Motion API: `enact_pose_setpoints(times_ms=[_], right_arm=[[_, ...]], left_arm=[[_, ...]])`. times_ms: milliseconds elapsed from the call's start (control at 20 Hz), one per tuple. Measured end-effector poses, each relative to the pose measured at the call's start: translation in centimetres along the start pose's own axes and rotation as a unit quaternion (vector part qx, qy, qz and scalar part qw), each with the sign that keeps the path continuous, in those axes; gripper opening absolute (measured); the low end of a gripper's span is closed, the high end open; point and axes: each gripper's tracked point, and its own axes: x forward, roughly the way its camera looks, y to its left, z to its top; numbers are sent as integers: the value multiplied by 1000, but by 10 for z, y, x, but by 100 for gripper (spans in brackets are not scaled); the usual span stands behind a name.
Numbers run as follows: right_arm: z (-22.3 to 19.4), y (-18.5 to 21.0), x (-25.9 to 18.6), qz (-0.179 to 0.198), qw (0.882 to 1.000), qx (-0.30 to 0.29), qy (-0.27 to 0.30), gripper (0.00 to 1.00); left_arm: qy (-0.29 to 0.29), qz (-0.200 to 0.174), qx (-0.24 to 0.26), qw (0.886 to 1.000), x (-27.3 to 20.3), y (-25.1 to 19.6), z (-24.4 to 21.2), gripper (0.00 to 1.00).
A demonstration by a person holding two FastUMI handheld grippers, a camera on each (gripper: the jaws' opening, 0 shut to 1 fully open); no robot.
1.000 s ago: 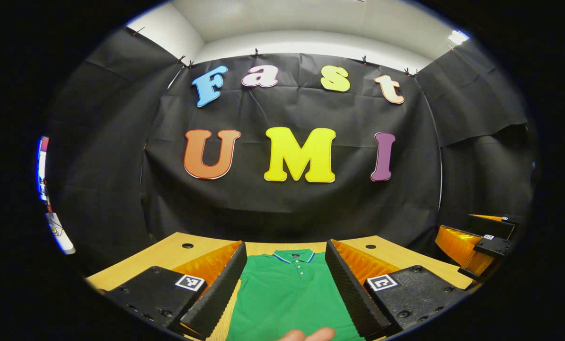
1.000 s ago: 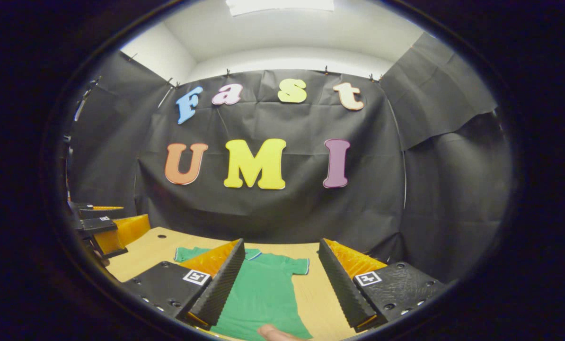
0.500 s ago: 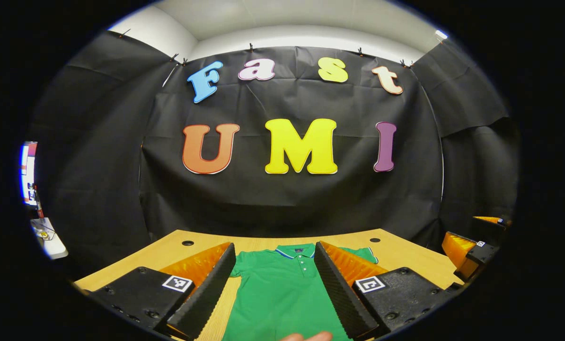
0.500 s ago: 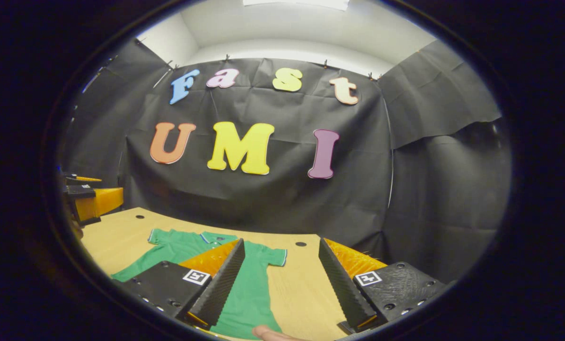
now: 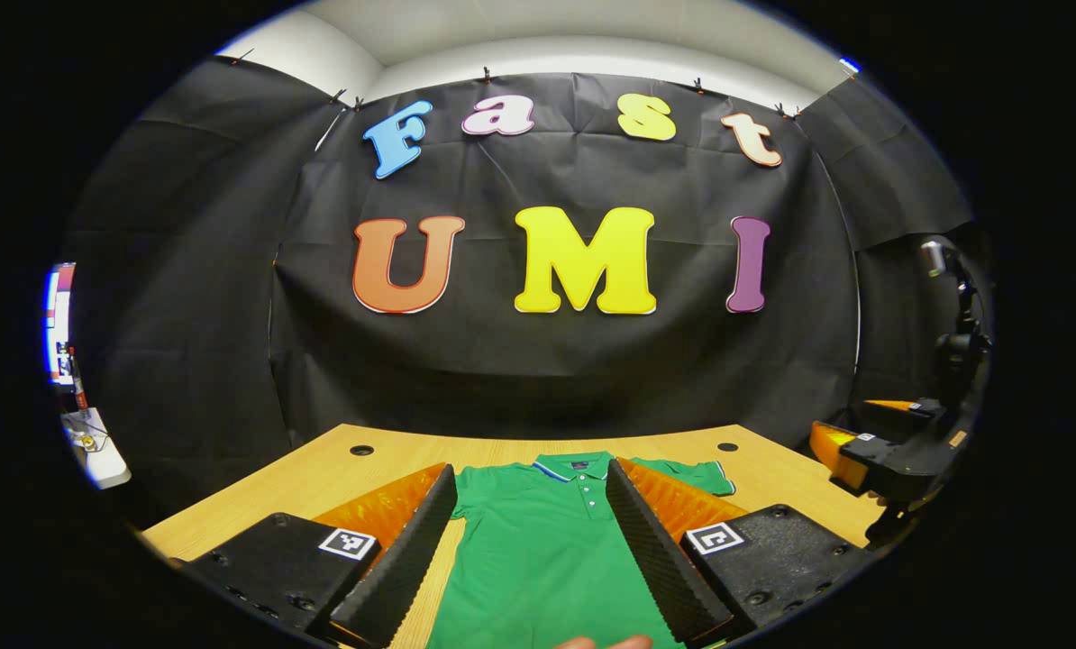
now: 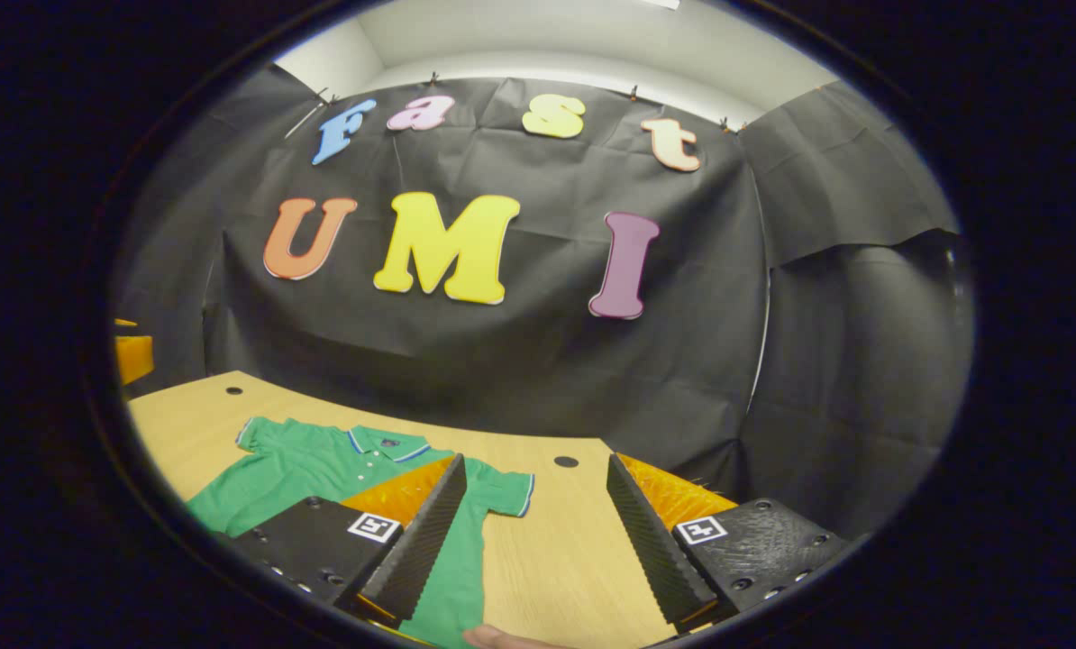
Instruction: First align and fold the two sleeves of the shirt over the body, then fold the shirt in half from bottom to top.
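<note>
Shirt [image 5: 547,550] lies flat on the table [image 5: 322,478], collar at the far end — long axis running straight up between the wide-open left gripper [image 5: 531,541]. In the right gripper view the shirt's near sleeve [image 6: 502,491] sits lower centre, left of the right gripper [image 6: 533,532] — jaws wide, empty; by my judgement the nearer to it.

The shirt [image 5: 547,550] is soft, matt knit cloth; the counter [image 6: 547,550] is smooth, pale wood with a satin finish.

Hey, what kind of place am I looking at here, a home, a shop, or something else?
Probably a recording booth, not a home: black cloth walls pinned up with clips, a bare wooden table holding one green polo shirt, and a camera stand beside it.
</note>
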Motion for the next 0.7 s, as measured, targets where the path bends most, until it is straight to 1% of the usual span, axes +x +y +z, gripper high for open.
enact_pose_setpoints(times_ms=[50, 100, 150, 250, 350, 400, 550, 600, 700], right_arm=[[-6, 4, 20, 6, 1000, 5, 13, 94], [-15, 11, 50, 19, 999, 12, 32, 95], [-22, 16, 70, 26, 998, 16, 51, 96], [-42, 21, 115, 29, 996, 9, 86, 95], [-59, 22, 155, 24, 994, -3, 108, 95], [-67, 21, 171, 21, 992, -4, 121, 95], [-95, 32, 206, 38, 986, -6, 163, 95], [-106, 29, 217, 35, 984, -14, 176, 96], [-124, 24, 236, 27, 979, -9, 204, 94]], left_arm=[[0, 3, 0, 1000, 2, 2, 0, 100], [1, 5, 2, 1000, 3, 3, -1, 100], [1, 6, 4, 1000, 5, 3, -3, 100], [6, 11, 12, 1000, 8, 5, -7, 100], [1, 15, 19, 1000, 9, 8, -5, 100], [0, 19, 19, 1000, 12, 11, -5, 100], [13, 23, 5, 1000, 19, 17, -14, 100], [19, 21, 2, 1000, 22, 18, -18, 100], [31, 25, -4, 999, 29, 24, -25, 100]])
